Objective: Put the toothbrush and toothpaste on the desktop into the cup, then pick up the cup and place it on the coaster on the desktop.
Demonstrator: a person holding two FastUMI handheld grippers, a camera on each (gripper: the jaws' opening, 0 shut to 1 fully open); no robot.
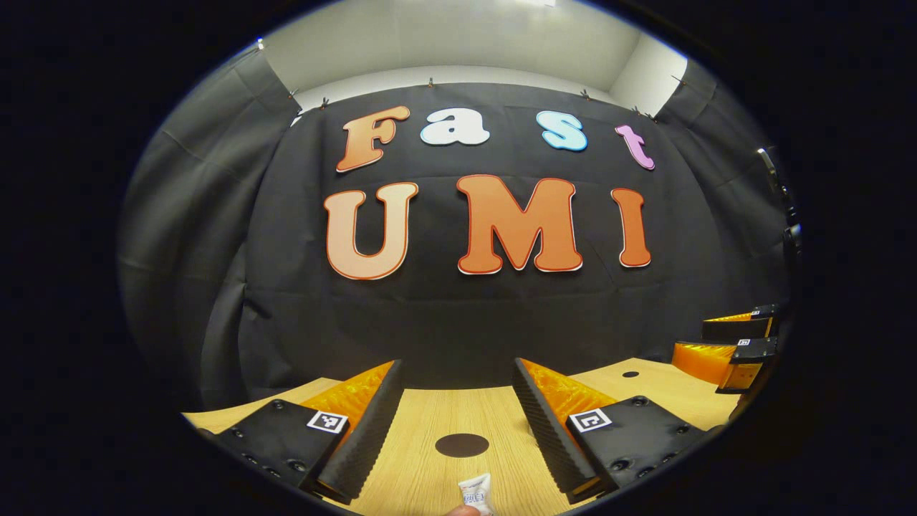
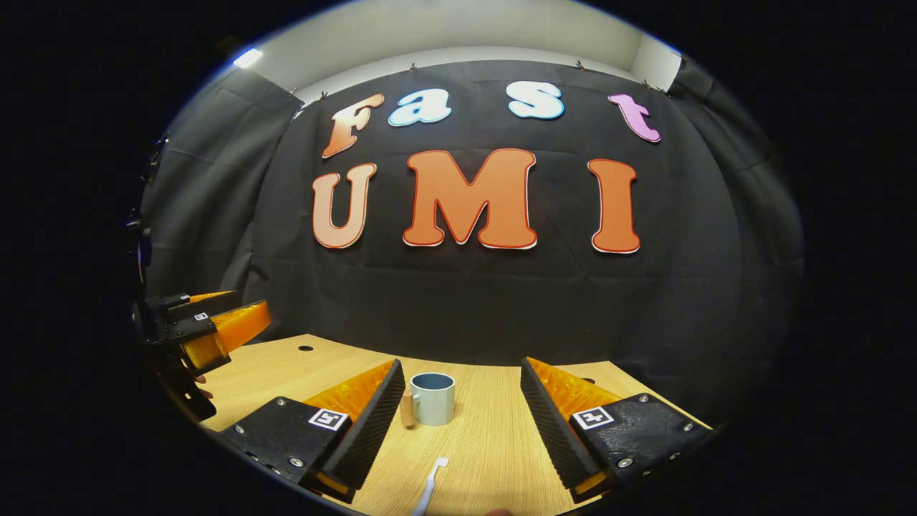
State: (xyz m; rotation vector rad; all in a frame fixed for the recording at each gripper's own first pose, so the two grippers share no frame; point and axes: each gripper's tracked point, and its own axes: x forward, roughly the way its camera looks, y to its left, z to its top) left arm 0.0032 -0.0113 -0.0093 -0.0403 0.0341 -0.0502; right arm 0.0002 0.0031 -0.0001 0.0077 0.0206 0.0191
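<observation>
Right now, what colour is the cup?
Pale green-grey, with a brown handle; the cup shows best in the right gripper view.

The right gripper (image 2: 458, 416) hovers above the desktop (image 2: 494, 444) with its jaws wide apart. The cup (image 2: 433, 398) stands upright between them toward the far edge; the toothbrush (image 2: 430, 489) lies at the near edge. The left gripper (image 2: 215, 326) hangs over the left edge.

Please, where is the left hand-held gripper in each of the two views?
Left gripper view: the left hand-held gripper is the camera's own, at the bottom centre, fingers apart over the wooden desktop.
Right gripper view: it is at the far left edge, above the desktop's left side.
Shared landmark: the wooden desktop in front of the black cloth wall.
</observation>
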